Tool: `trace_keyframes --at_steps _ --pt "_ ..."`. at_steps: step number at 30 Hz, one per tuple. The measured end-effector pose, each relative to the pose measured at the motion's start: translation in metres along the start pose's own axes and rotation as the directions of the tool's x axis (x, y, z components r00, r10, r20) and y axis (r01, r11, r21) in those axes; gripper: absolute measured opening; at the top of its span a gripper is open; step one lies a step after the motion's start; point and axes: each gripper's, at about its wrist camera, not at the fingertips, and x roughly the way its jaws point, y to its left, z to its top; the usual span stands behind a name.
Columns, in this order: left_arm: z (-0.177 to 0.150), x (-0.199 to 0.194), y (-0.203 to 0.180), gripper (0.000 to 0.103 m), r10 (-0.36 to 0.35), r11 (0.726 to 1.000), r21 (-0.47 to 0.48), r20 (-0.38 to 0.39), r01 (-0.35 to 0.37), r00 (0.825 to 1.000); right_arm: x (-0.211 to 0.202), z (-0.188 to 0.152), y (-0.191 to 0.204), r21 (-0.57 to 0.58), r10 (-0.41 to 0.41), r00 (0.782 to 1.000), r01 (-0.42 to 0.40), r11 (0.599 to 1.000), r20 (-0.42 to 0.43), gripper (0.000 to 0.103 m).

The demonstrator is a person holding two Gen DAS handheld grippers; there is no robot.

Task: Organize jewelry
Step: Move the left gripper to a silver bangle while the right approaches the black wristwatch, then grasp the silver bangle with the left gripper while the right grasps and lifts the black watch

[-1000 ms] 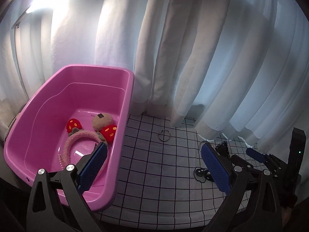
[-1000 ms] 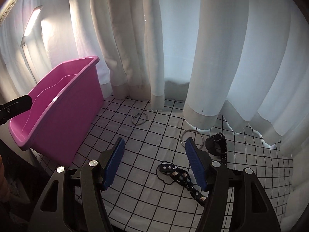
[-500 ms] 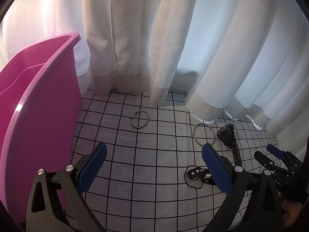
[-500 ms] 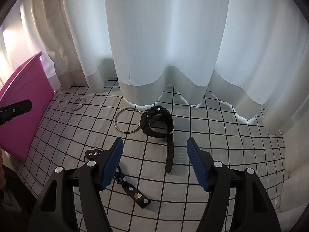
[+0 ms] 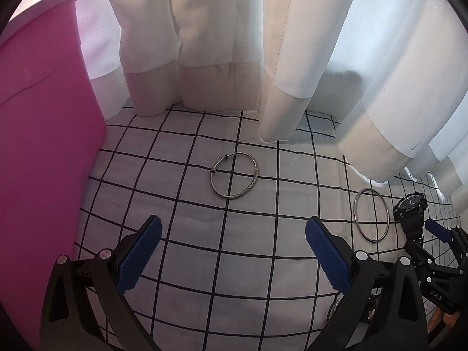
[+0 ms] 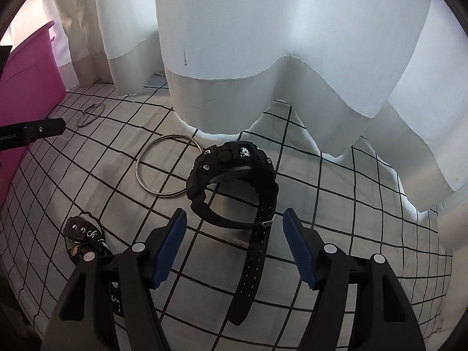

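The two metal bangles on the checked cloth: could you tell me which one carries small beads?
The smaller patterned silver bangle, nearer the pink plastic bin, has two beads; the larger plain steel ring beside the black watch has none.

Legible text, left wrist view: "DAS" printed white on black body of right gripper (image 5: 438, 248), lower right. Small lettering on face of black watch (image 5: 409, 207), too small to read.

Right wrist view: "RobotAI", first letters cut off by frame edge, on black bar of left gripper (image 6: 29, 134). White "ck" on black strap (image 6: 87, 237); remainder hidden. White skull emblem on black watch (image 6: 234, 181) case.
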Motion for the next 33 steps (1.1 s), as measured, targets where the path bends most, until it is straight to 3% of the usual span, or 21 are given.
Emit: trace_keyframes --at_steps 14,21,27,33 --pt "0.015 0.047 0.001 0.097 0.003 1.000 0.002 -0.050 -0.003 0.999 0.027 0.010 -0.009 0.041 0.065 0.998 -0.065 0.997 -0.005 0.068" --pt "0.031 0.065 -0.004 0.098 0.067 0.996 0.052 -0.010 -0.067 0.998 0.033 0.017 -0.010 0.061 0.060 0.998 -0.061 0.996 0.014 0.072" --pt "0.047 0.078 0.006 0.098 0.064 0.996 0.064 0.032 -0.066 0.997 0.039 0.023 -0.011 0.072 0.055 0.998 -0.057 0.996 0.028 0.075" --pt "0.035 0.072 0.011 0.094 0.050 0.994 0.089 0.064 -0.056 0.997 0.039 0.021 -0.012 0.081 0.052 0.997 -0.056 0.995 0.054 0.075"
